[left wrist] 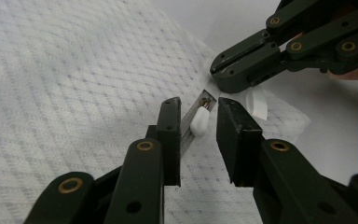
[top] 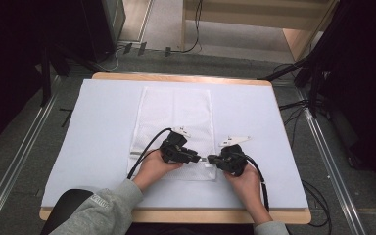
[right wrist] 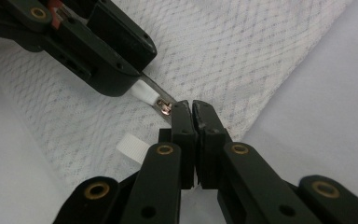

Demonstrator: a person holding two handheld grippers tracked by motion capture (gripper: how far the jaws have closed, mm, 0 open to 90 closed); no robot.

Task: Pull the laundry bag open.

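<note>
A white mesh bag (top: 176, 117) lies flat on the table, its zipper running along the near edge. My left gripper (left wrist: 199, 106) stands open at that zipper, with the white zipper pull (left wrist: 199, 123) in the gap between its jaws and neither pad pressing on it. Facing it from the right, my right gripper (right wrist: 192, 106) is shut on the bag's zipper end, just beyond the pull (right wrist: 144, 91). In the high view the two grippers (top: 198, 159) (top: 210, 159) meet tip to tip at the bag's near right corner.
A white sheet (top: 103, 147) covers the wooden table. A small white ribbon loop (right wrist: 131, 148) sticks out of the bag beside the zipper end. Cables trail from both grippers toward the person. Dark stands and cables surround the table on the floor.
</note>
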